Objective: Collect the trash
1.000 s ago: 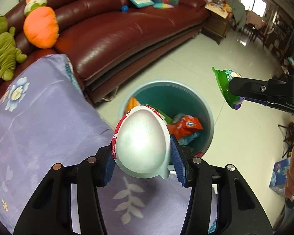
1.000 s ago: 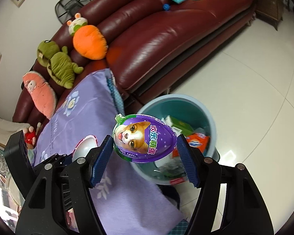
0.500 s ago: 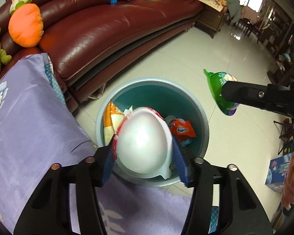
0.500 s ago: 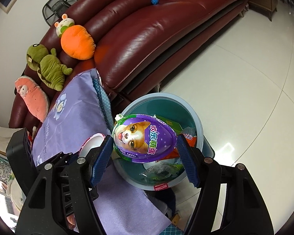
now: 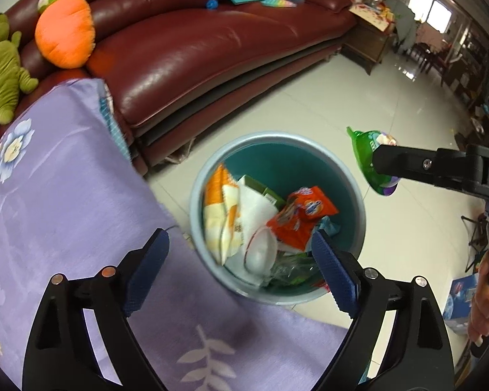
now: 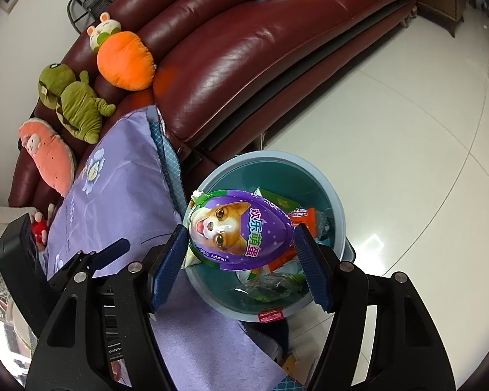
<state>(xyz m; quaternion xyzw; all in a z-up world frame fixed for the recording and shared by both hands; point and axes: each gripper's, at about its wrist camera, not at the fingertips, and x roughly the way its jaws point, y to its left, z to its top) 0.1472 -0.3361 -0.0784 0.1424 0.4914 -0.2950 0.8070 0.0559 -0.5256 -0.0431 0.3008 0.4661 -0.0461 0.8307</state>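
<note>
- Left wrist view, nearest first: left gripper [image 5: 241, 270] has its jaws spread wide with nothing between them, parked over the near rim of the bin [image 5: 358, 202]. Empty and above the opening reads as a drop position.
- Directly under it, a white egg half [image 5: 260, 254] with a red rim lies loose on top of the trash, blurred in the picture, touching nothing of the gripper.
- Around it in the bin: an orange snack wrapper [image 5: 304, 215], white and yellow wrappers [image 5: 225, 218], some clear plastic at the near wall.
- Purple floral cloth [image 5: 65, 202] covers the surface on the left; the bin stands on the floor just beside its edge, so trash can go straight over the side.
- Right wrist view: right gripper [image 6: 239, 251] is clamped on a purple egg pack [image 6: 241, 229] with a dog print, pads on both ends, long axis across the jaws. It hangs over the bin's near side.
- My read: next move is opening the right jaws. From the left view the pack looks nearer the far rim, so check it is centred or it may bounce out.
- Far: red leather sofa [image 5: 212, 49] with plush toys [image 6: 124, 60], tiled floor [image 6: 407, 114] beyond.
</note>
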